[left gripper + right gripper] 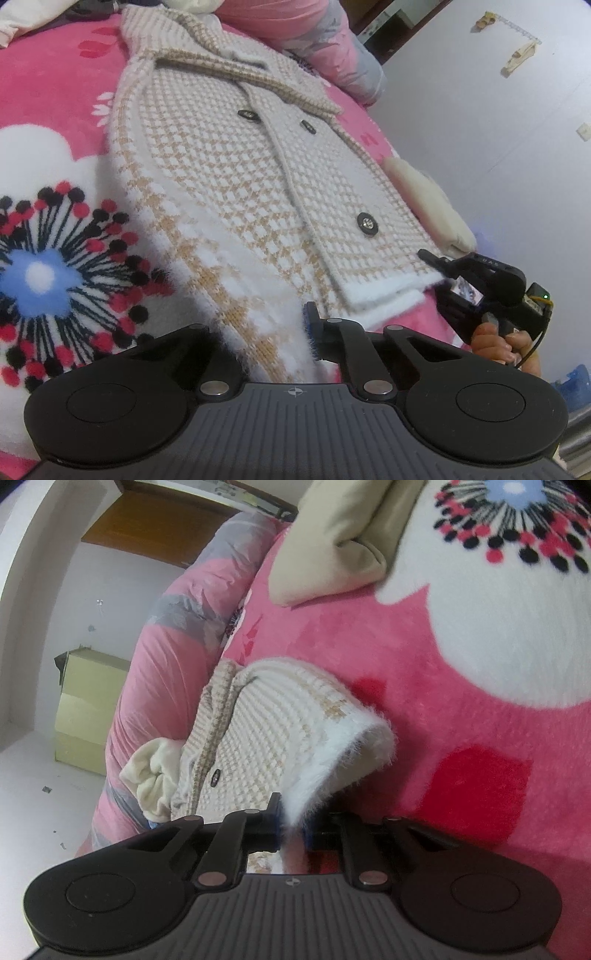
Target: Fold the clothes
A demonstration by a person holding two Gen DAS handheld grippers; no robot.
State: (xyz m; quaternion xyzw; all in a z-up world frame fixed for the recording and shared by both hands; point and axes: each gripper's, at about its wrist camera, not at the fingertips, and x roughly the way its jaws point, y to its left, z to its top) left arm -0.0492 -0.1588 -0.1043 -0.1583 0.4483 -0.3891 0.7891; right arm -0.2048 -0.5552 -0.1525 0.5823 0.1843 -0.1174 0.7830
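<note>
Both grippers, left [291, 332] and right [290, 821], pinch the cardigan [236, 170] hem between their fingers; lift evenly, keeping it taut.

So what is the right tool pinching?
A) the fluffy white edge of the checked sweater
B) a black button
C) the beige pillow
A: in the right wrist view the right tool is closed on the fluffy white hem of the checked sweater, lifting it off the pink blanket.

The right gripper [480, 284], seen from the left wrist view, bears small pale letters on its black top, seemingly "DAS". They are blurred, so the reading is unsure. No other text can be read.
</note>
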